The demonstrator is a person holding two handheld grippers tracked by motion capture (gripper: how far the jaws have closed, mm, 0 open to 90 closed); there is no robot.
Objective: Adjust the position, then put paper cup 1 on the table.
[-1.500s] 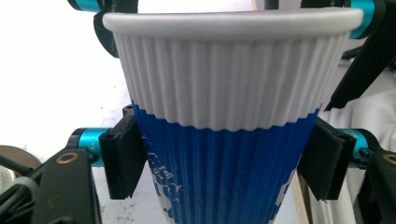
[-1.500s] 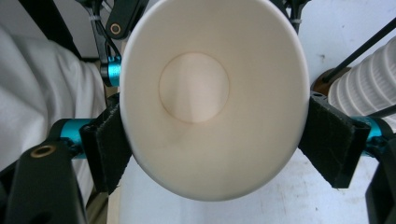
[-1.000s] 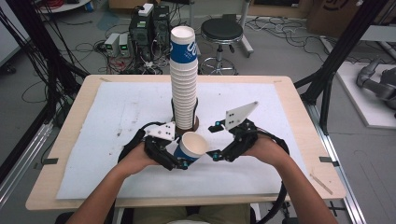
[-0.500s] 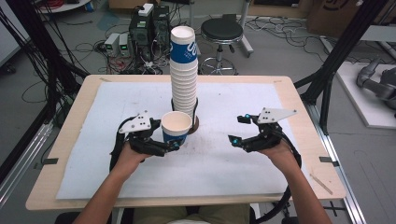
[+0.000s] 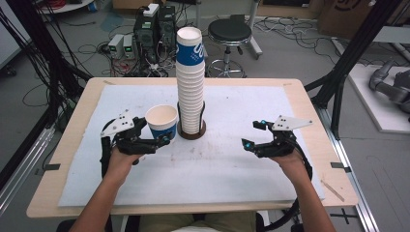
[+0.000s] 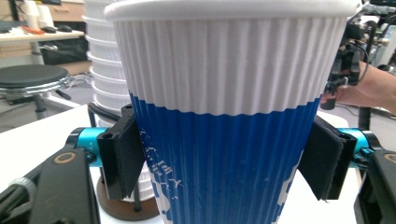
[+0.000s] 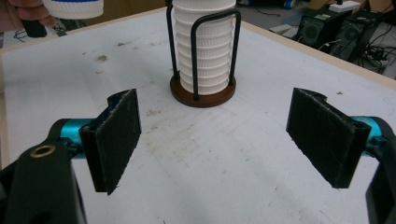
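Paper cup [image 5: 162, 121] upright, mouth up

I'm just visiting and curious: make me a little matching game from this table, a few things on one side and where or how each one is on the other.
Things:
1. single cup
2. stack of cups
3. left tool
4. right tool

States:
A. jaws apart, nothing between them
B. stands in a wire holder on a round brown base
C. upright between two black pads
D. closed on the blue part of a cup

Pairs: 1-C, 2-B, 3-D, 4-A
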